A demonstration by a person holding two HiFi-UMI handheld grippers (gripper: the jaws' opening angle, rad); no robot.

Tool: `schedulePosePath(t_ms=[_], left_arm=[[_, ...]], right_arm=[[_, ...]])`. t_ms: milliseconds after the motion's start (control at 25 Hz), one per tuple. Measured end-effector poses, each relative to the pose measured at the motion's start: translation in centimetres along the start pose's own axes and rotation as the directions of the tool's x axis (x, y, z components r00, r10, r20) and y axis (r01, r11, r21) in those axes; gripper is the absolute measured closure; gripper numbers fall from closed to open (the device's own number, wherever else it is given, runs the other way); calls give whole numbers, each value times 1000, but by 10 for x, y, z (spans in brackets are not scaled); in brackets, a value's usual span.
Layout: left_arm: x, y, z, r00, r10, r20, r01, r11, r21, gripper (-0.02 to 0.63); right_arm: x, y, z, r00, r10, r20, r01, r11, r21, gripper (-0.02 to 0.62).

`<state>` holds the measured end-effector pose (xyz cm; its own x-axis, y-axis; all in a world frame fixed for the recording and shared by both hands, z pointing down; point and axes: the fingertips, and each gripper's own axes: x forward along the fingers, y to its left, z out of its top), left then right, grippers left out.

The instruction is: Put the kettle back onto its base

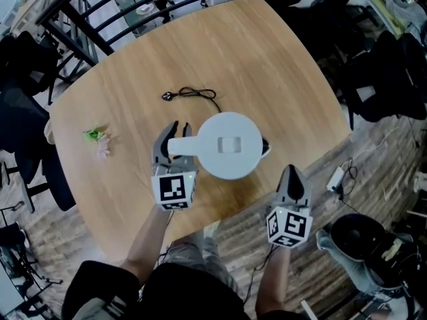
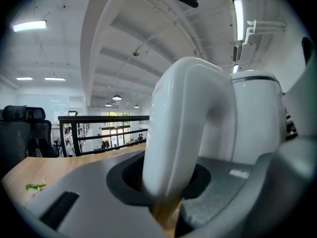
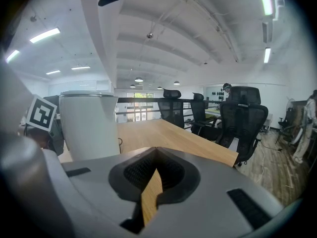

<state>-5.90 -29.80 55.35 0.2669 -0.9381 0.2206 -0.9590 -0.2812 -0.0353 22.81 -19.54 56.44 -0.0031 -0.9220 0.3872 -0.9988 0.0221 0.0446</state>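
A white kettle [image 1: 230, 145] is at the table's middle, seen from above, its handle [image 1: 179, 145] pointing left. My left gripper [image 1: 181, 127] is shut on that handle [image 2: 183, 133], which fills the gap between its jaws; the kettle's body [image 2: 257, 118] rises just behind. A black cord [image 1: 197, 93] with a plug runs from the far side to under the kettle. The base itself is hidden beneath it, so I cannot tell whether the kettle rests on it. My right gripper [image 1: 292, 172] is shut and empty near the table's front edge, to the right of the kettle [image 3: 89, 128].
A small green and pink sprig [image 1: 95, 135] lies on the wooden table [image 1: 267, 65] at the left. A black railing [image 1: 100, 5] runs behind the table. Black office chairs [image 3: 242, 118] stand to the right, and a white adapter [image 1: 335, 177] lies on the floor.
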Motion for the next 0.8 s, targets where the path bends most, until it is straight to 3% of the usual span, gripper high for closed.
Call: schedulePosePath(t_ms=[800], left_arm=[[-12,7,-7,999,24,28,-23,1000,-17,526]], right_arm=[[-19,9,-13,1000,-1,-7,1,1000,3,597]])
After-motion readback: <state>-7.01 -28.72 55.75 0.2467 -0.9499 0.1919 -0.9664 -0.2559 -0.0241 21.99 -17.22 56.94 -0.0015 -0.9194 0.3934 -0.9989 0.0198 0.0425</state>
